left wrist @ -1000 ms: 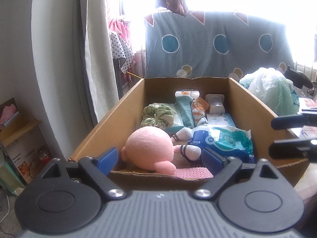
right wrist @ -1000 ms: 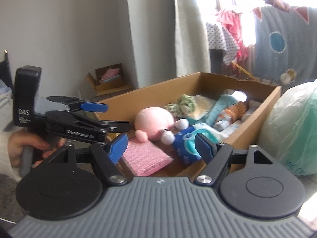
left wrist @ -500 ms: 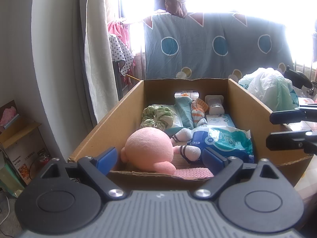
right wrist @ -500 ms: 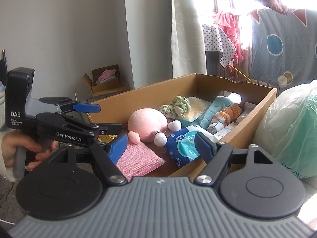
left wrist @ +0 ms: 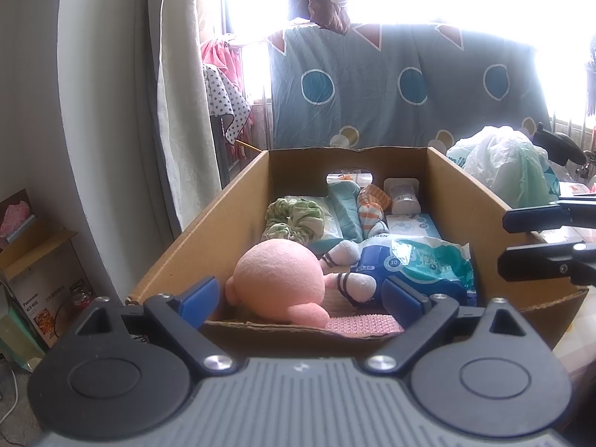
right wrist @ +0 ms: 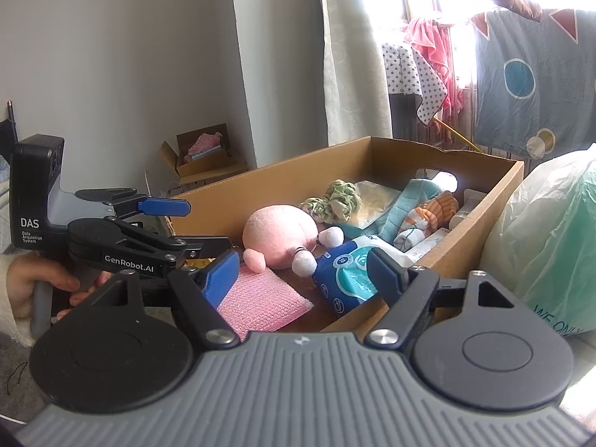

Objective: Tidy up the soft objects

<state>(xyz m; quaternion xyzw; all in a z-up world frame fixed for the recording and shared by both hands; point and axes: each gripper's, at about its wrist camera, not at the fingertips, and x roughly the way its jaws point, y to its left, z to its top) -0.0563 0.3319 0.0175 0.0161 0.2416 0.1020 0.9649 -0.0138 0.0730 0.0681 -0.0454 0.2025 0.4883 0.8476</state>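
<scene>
A cardboard box (left wrist: pixel 208 238) (right wrist: pixel 283 175) holds soft things: a pink plush toy (left wrist: pixel 283 279) (right wrist: pixel 279 234), a blue wipes pack (left wrist: pixel 421 264) (right wrist: pixel 350 275), a pink cloth (left wrist: pixel 365 324) (right wrist: pixel 260 298), a green scrunchie (left wrist: pixel 294 216) (right wrist: pixel 335 201), a teal cloth (left wrist: pixel 344 201) and an orange striped sock (left wrist: pixel 370 205). My left gripper (left wrist: pixel 300 296) is open and empty, just before the box's near wall; it also shows in the right wrist view (right wrist: pixel 175 223). My right gripper (right wrist: pixel 303 272) is open and empty at the box's right side; its fingers (left wrist: pixel 536 219) show in the left wrist view.
A bulging plastic bag (left wrist: pixel 506 171) (right wrist: pixel 544 246) sits right of the box. A curtain (left wrist: pixel 182 93) and a hung blue sheet (left wrist: pixel 406 85) are behind it. A small open carton (right wrist: pixel 203 156) stands on the floor by the wall.
Both grippers have drawn back and risen slightly from the box, still open. The things in the box have not moved.
</scene>
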